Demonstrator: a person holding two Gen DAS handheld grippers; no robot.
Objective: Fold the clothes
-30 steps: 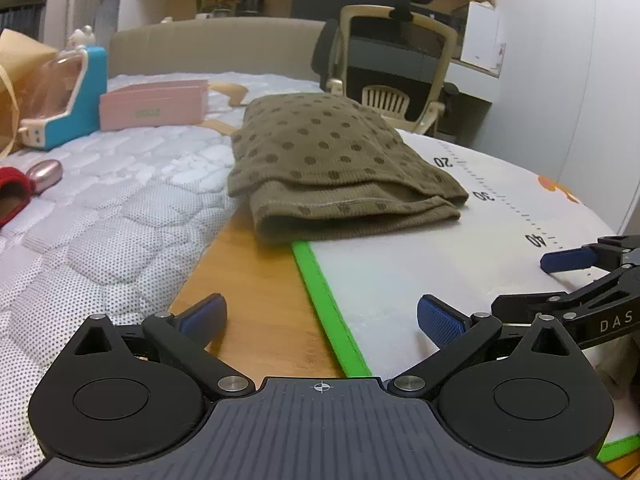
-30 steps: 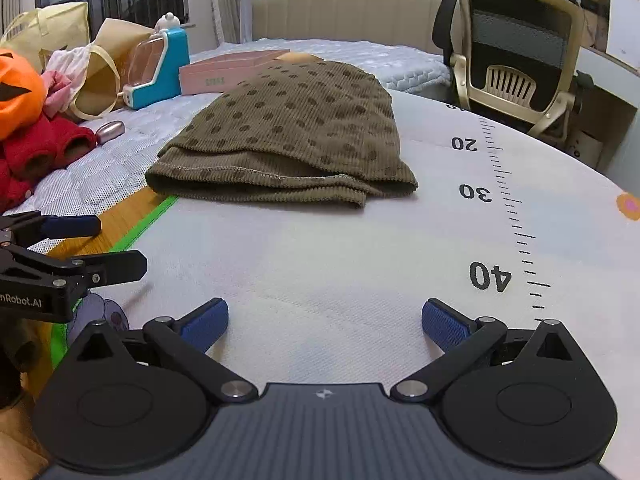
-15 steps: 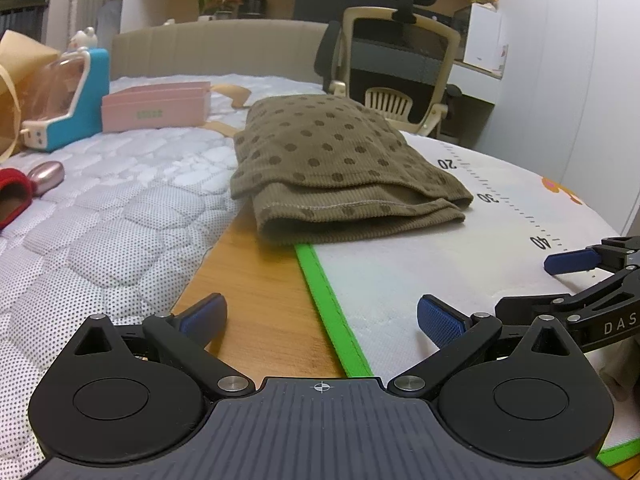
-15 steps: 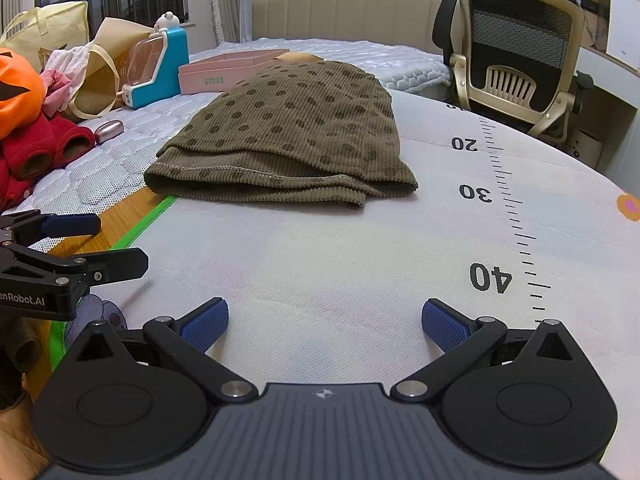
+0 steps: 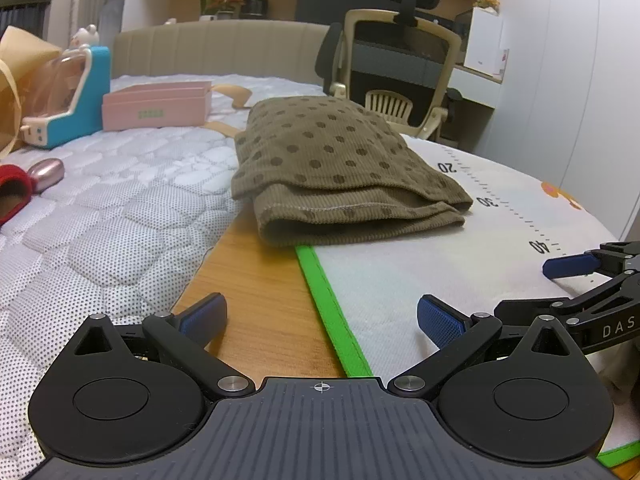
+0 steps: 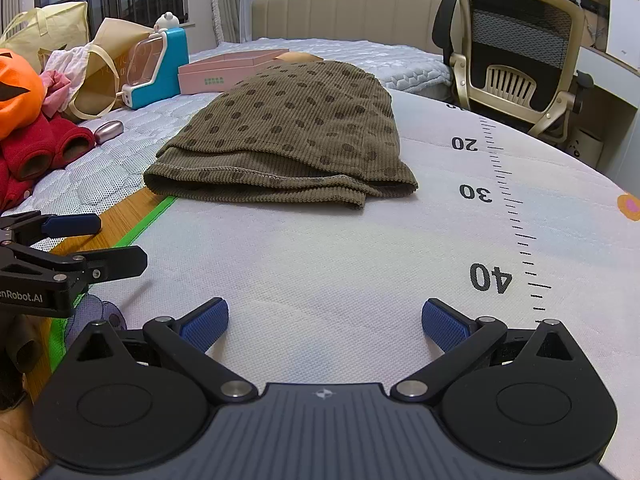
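An olive-brown dotted garment lies folded into a compact stack on the white mat, one corner over the green border. My left gripper is open and empty, low over the wooden strip and the mat's green edge, well short of the garment. Over the bare mat hovers my right gripper, open and holding nothing, a good way in front of the folded stack. Each gripper shows at the edge of the other's view: the right gripper and the left gripper.
The white mat has a printed ruler on its right. A quilted mattress on the left carries a pink box, a blue toy, bags, red clothing and an orange pumpkin. An office chair stands behind.
Both grippers stay open and nearly still; the left view has shifted slightly, so the garment sits a touch further right and higher in it.
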